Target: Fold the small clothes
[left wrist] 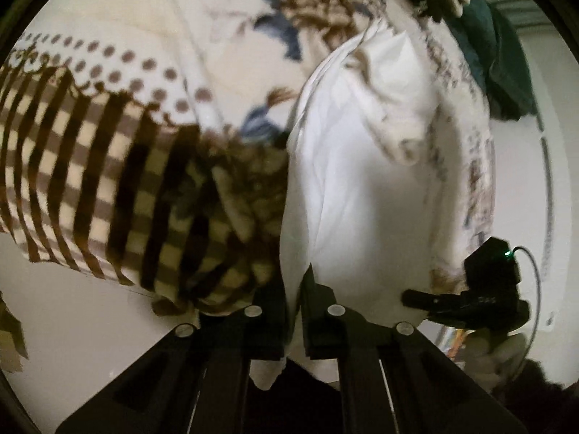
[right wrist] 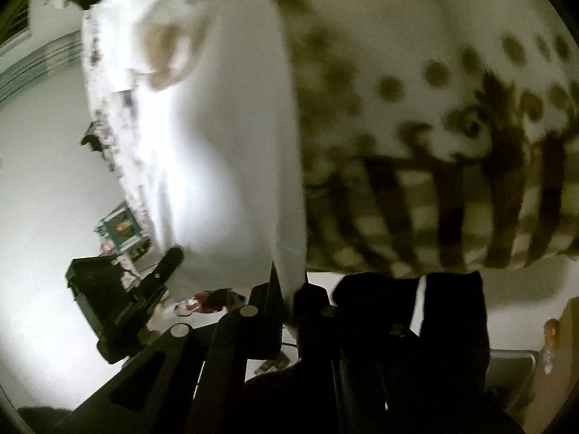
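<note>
A white garment (left wrist: 362,188) hangs up in the air, pinched at its edge by my left gripper (left wrist: 295,300), whose jaws are shut on the cloth. In the right wrist view the same white garment (right wrist: 224,152) fills the middle, and my right gripper (right wrist: 293,296) is shut on another edge of it. The right gripper (left wrist: 470,296) shows in the left wrist view at the lower right, and the left gripper (right wrist: 144,289) shows in the right wrist view at the lower left. The garment is spread between the two.
Behind the garment lies a patterned cloth (left wrist: 108,166) with brown checks, dots and flowers; it also shows in the right wrist view (right wrist: 434,144). A dark green cloth (left wrist: 503,54) lies at the upper right. A white surface (left wrist: 90,325) lies below.
</note>
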The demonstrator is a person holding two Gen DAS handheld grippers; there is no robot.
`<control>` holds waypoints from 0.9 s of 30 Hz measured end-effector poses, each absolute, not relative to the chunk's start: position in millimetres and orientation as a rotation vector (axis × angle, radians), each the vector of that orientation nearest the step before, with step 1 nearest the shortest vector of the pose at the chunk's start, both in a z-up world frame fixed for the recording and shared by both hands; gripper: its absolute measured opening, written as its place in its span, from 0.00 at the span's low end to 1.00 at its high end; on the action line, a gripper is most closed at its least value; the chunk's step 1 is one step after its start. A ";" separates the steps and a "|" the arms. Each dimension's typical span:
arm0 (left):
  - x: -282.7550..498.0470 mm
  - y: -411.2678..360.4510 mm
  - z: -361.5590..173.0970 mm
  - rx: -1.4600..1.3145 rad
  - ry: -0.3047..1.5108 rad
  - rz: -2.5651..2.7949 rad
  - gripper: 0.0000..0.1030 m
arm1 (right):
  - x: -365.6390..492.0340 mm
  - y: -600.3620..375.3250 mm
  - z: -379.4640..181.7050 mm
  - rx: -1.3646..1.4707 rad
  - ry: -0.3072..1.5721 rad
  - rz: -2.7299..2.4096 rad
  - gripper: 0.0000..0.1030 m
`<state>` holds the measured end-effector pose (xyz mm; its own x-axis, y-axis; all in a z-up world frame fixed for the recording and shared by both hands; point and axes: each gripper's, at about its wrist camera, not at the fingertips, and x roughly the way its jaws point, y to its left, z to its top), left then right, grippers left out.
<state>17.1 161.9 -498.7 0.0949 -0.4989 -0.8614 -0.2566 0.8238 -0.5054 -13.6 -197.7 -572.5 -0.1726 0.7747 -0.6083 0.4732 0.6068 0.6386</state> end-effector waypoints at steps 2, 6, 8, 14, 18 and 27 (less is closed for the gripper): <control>25.9 163.7 -486.8 -0.692 1.468 -0.216 0.04 | -1.3 -191.9 -557.4 1.054 1.777 0.404 0.05; 79.1 163.7 -459.6 -0.813 1.352 -0.266 0.04 | 40.2 -200.0 -528.4 1.158 1.660 0.441 0.05; 118.1 162.3 -450.5 -0.841 1.281 -0.298 0.04 | 69.7 -207.9 -518.8 1.186 1.598 0.443 0.05; 241.0 146.4 -458.6 -0.858 1.180 -0.351 0.06 | 178.5 -246.5 -512.2 1.290 1.367 0.348 0.06; 290.0 147.4 -470.1 -0.857 1.154 -0.341 0.51 | 233.7 -274.9 -528.9 1.471 1.208 0.299 0.37; 274.5 169.3 -505.5 -0.735 1.236 -0.211 0.52 | 222.8 -283.6 -538.9 1.049 1.347 0.204 0.55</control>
<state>274.5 169.3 -505.5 0.3431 -0.5236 -0.7798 -0.2353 0.7559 -0.6110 222.8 -283.6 -538.9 0.2794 0.6658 -0.6918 0.4311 0.5568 0.7100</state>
